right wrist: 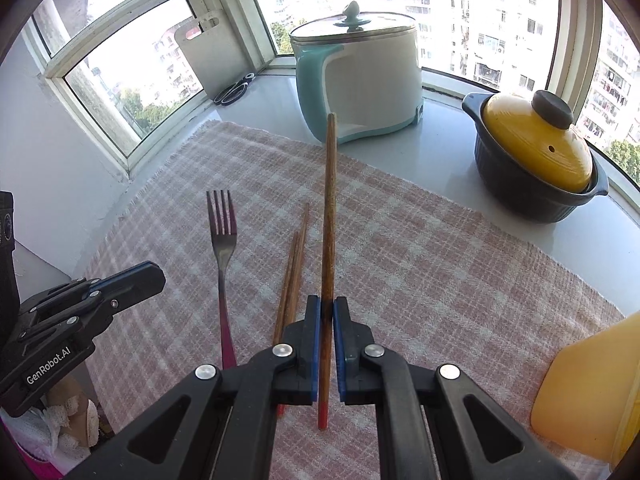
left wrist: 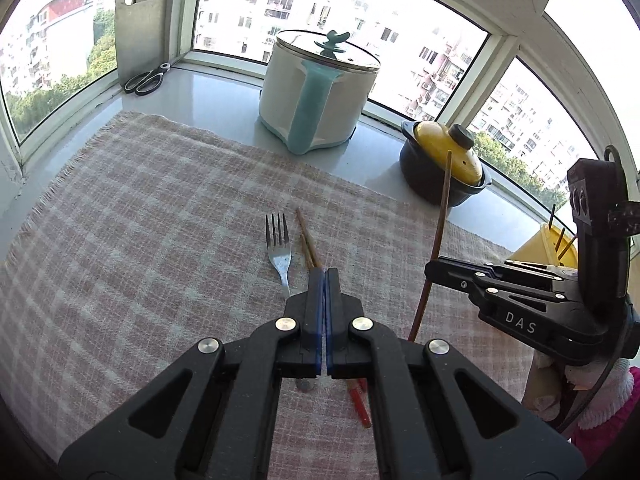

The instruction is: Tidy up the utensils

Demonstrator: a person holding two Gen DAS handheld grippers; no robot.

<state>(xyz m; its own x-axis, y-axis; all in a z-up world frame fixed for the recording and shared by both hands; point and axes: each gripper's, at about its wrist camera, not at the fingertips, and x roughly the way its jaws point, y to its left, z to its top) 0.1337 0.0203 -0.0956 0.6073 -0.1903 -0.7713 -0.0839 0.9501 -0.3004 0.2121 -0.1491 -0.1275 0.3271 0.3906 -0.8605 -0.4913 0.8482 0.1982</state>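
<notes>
Checked cloth [right wrist: 420, 272]; right tongs [right wrist: 327, 310] clamping a chopstick [right wrist: 330, 208], left tongs [left wrist: 325, 280] closed empty

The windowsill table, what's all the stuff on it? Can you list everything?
chopstick: one, brown with red end, held up off the cloth
chopsticks: two, brown, lying on the cloth beside the fork
fork: one, silver, on the cloth
cloth: one, pink and white check, over the sill
electric pot: one, white and teal, by the window
clay pot: one, black with yellow lid, far right
cutting board: one, pale, leaning on the window
scissors: one, black, below the board
yellow holder: one, right edge, sticks inside
left hand-held gripper: black, shut, empty
right hand-held gripper: black, shut on the chopstick
</notes>
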